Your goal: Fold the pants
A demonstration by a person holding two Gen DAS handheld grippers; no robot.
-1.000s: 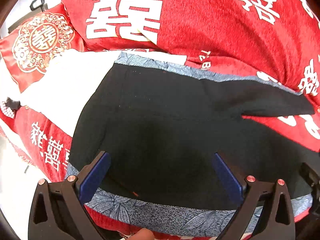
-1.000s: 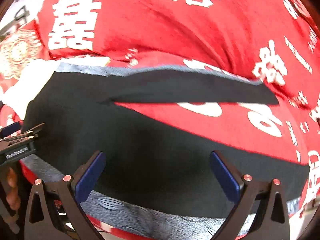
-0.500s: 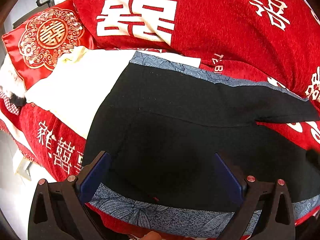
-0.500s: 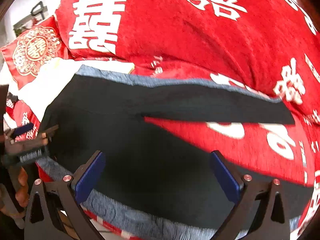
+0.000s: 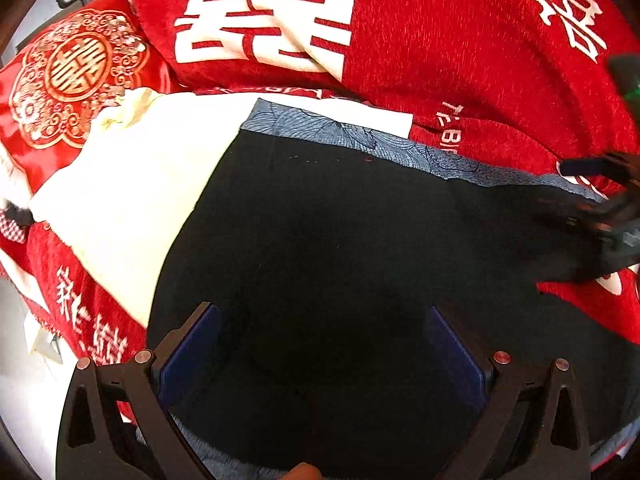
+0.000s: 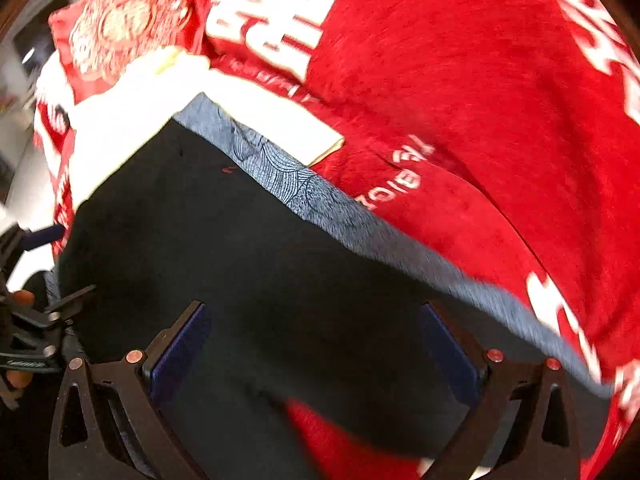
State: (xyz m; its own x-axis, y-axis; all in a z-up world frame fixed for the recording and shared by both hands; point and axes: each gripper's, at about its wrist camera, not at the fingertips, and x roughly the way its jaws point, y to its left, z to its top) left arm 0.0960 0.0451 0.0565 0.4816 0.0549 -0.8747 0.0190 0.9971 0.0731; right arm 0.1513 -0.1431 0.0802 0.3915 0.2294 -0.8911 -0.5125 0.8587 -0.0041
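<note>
Black pants [image 5: 360,260] lie flat on a red blanket [image 5: 460,60], spread for folding. Left gripper [image 5: 320,356] and right gripper [image 6: 316,348] hover over them, jaws apart, holding nothing.

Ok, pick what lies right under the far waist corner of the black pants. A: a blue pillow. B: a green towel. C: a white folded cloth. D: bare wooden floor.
C: the pants overlap a white folded cloth at that corner, with the red blanket beyond.

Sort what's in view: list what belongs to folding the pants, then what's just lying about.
For the job:
black pants
left gripper
right gripper

Lying about:
white cloth
red blanket
red embroidered cushion
</note>
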